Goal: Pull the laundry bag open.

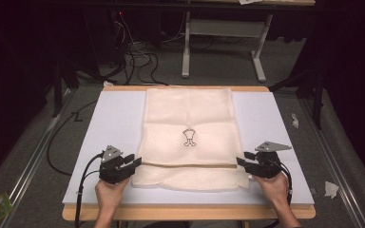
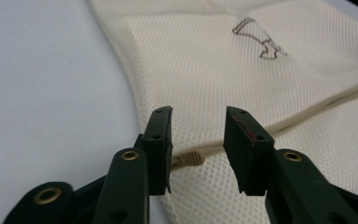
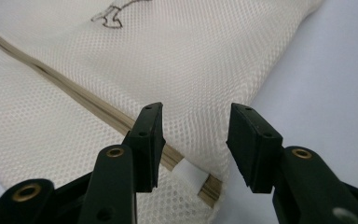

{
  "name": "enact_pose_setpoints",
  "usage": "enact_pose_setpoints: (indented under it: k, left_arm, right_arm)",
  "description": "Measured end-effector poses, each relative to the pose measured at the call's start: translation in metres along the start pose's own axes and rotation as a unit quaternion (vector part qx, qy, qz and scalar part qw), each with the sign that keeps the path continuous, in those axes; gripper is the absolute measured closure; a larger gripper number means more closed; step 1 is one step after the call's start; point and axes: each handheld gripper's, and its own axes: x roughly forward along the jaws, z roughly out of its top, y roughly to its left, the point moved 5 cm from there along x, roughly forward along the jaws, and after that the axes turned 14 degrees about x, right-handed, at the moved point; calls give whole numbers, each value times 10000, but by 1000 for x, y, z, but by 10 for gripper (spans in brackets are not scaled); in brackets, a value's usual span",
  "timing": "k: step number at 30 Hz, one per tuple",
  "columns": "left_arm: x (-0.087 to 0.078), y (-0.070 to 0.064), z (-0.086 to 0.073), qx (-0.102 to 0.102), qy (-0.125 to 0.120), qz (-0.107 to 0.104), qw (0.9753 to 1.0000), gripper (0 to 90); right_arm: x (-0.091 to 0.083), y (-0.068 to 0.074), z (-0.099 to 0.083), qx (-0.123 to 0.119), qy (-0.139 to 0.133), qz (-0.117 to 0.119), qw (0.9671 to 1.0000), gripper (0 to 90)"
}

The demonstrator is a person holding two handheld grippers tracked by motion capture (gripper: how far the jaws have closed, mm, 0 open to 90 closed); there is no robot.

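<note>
Two grippers at near end of cream mesh bag (image 1: 189,137), which lies flat along middle of white worktop (image 1: 109,123). Left gripper (image 1: 134,164) at bag's left edge, jaws parted, holding nothing, zipper pull (image 2: 189,159) between them. Right gripper (image 1: 244,162) at bag's right edge, jaws equally apart, empty, astride zipper (image 3: 93,109) end and white tag (image 3: 189,177). Small dark outline drawing (image 1: 189,137) printed mid-bag.

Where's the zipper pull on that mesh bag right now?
In the left gripper view, the zipper pull lies at the mesh bag's left edge, just beyond the open left claw.
</note>
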Motion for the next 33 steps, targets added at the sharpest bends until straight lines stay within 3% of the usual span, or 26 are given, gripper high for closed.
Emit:
enact_pose_setpoints:
  k: [5,11,19,23,26,33]
  left_arm:
    - [-5,7,7,-58,-181,96,9998,578]
    - [-13,24,16,-163,-340,260,9989,563]
    - [-31,44,15,-325,-539,472,9969,551]
    - [-35,50,15,-306,-518,599,9964,547]
    - [-36,54,12,-162,-465,729,9961,541]
    - [-34,63,4,-234,-373,814,9957,524]
  right_arm:
    - [-9,-1,6,-40,-168,16,9998,565]
    - [-18,-14,14,212,-421,39,9989,566]
    - [-35,-31,17,429,-757,-40,9962,568]
    - [-38,-40,18,546,-837,-81,9950,570]
    - [-43,-50,16,642,-896,-187,9937,584]
    - [-51,-68,13,874,-1053,-244,9903,578]
